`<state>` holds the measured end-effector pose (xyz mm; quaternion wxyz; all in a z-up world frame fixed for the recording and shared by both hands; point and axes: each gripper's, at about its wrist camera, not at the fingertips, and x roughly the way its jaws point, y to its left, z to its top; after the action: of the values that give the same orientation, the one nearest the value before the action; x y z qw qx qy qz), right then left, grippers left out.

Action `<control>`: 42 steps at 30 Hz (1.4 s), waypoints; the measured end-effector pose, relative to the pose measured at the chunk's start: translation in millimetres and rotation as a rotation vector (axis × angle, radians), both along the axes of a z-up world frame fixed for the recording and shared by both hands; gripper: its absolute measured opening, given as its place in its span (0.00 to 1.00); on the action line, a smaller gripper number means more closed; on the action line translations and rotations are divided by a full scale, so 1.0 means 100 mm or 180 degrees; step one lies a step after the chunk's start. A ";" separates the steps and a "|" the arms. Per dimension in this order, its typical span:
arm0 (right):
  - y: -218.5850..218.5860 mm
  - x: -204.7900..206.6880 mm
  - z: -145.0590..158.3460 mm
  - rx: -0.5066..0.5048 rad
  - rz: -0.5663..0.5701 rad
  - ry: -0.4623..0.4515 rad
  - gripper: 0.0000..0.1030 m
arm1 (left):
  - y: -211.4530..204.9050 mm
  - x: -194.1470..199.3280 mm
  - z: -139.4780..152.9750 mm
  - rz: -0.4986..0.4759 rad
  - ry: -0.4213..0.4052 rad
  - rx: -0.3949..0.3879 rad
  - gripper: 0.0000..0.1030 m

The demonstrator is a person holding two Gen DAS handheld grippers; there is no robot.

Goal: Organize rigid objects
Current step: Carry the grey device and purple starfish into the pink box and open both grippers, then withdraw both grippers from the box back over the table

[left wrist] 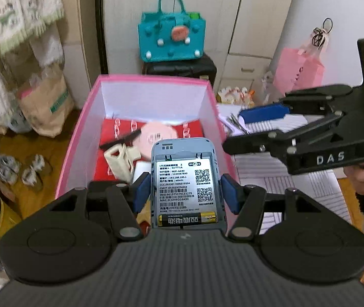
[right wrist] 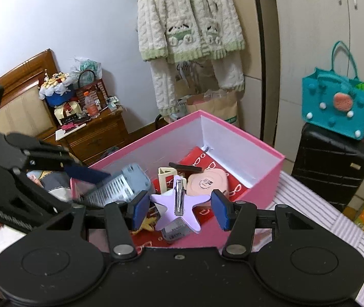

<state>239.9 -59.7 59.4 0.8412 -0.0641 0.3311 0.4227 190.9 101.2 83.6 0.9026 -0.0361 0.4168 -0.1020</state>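
Observation:
My left gripper (left wrist: 185, 194) is shut on a grey pocket WiFi router (left wrist: 184, 179) with its back cover off, label and battery showing, held over the near end of the pink box (left wrist: 153, 79). The router also shows in the right wrist view (right wrist: 128, 184). My right gripper (right wrist: 179, 208) is open above the box (right wrist: 271, 153); a purple star hair clip (right wrist: 178, 204) sits between the blue pads (right wrist: 219, 208), touching neither. In the box lie a pink round compact (left wrist: 156, 138), a cream clip (left wrist: 120, 158) and a dark comb (left wrist: 120, 140). The right gripper (left wrist: 258, 125) shows in the left wrist view.
A teal bag (left wrist: 171, 38) sits on a black suitcase (right wrist: 332, 158) behind the box. A striped cloth (left wrist: 284, 168) covers the surface to the right. A wooden nightstand (right wrist: 97, 133) with clutter stands at the left. Hanging robes (right wrist: 189, 25) and a pink bag (left wrist: 299, 69) line the wall.

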 end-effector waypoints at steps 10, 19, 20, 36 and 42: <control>0.40 0.16 -0.16 -0.0287 -0.0069 0.0051 0.57 | 0.07 0.35 -0.66 -0.0284 0.0578 -0.0252 0.56; 0.55 0.26 -0.25 -0.0463 -0.0143 0.0039 0.57 | 0.02 0.46 -0.85 -0.0315 0.0693 -0.0406 0.58; 0.56 0.27 -0.26 -0.0474 -0.0155 0.0046 0.57 | 0.03 0.44 -0.83 -0.0315 0.0656 -0.0407 0.60; 0.24 0.07 -0.17 -0.0230 -0.0269 -0.0234 0.57 | 0.16 -0.03 -0.39 0.0064 -0.0040 0.0050 0.68; -0.25 -0.23 -0.05 0.0005 -0.0482 -0.0426 0.59 | -0.02 -0.19 -0.28 0.0113 -0.0252 0.0117 0.68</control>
<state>216.6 -84.9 54.3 0.8910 -0.0664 0.2777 0.3530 171.7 99.3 55.8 0.9205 -0.0228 0.3818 -0.0797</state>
